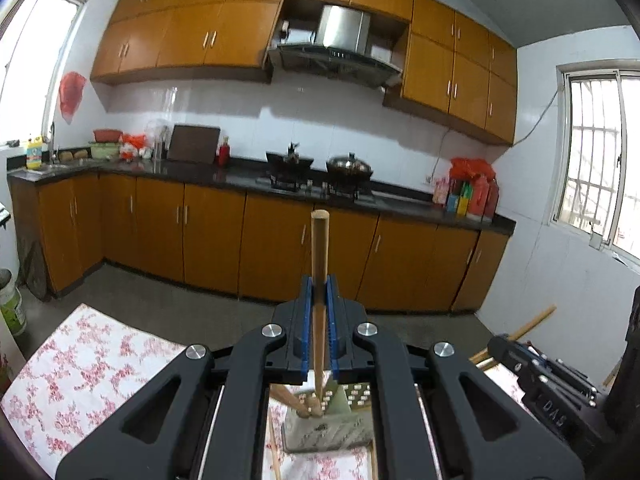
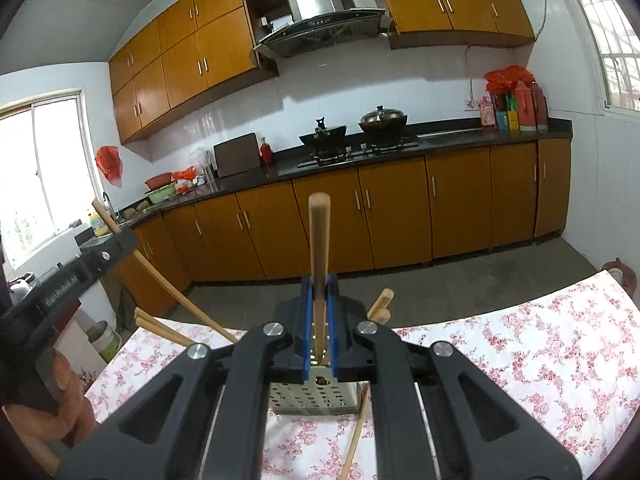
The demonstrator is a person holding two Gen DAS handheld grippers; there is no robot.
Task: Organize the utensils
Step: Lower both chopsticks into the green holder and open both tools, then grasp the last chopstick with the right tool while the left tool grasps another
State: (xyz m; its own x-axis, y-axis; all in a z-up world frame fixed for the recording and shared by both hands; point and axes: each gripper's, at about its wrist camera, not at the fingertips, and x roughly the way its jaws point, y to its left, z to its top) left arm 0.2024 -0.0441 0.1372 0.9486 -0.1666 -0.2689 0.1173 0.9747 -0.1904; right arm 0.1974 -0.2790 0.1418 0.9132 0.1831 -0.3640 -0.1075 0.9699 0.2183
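My left gripper is shut on a wooden chopstick held upright, its lower end in a perforated metal utensil holder on the floral tablecloth. My right gripper is shut on another wooden chopstick, also upright, its lower end inside the same holder. Other chopsticks stand in the holder. One chopstick lies on the cloth beside it. The left gripper shows at the left of the right wrist view; the right gripper shows at the right of the left wrist view but its fingertips are hidden.
The table with a floral cloth sits in a kitchen. Orange cabinets and a dark counter with a stove and pots face me. More chopsticks poke out at the table's left edge. A bucket stands on the floor.
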